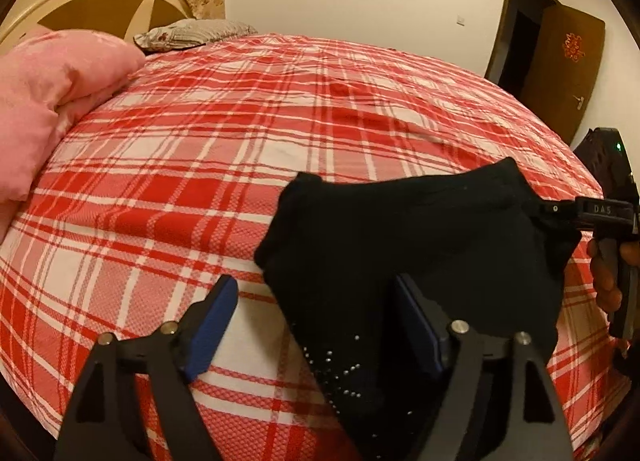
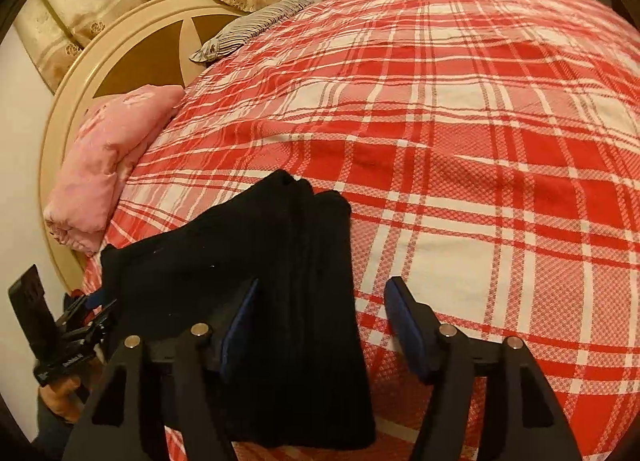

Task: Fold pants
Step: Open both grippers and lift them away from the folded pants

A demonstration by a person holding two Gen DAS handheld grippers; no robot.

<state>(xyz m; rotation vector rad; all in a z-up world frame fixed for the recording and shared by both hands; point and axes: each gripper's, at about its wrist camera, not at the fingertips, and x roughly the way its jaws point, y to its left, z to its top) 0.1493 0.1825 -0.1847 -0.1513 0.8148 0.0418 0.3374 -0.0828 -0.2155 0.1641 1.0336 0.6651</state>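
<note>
the black pants are lying bunched near the front edge of the bed, on the red plaid cover, already doubled into a thick pile. the left tool is hovering with its blue pads spread wide, gripping nothing, one finger over bare cover and the other over the cloth. the right tool is likewise released in its own view, straddling the pile's right edge; seen from the left camera, its tip looks to be touching the cloth, though whether it is pinching there i cannot tell. the risk, as i judge it: a grasp catching only the top layer would be peeling the stack open, or dragging it off the bed's edge.
</note>
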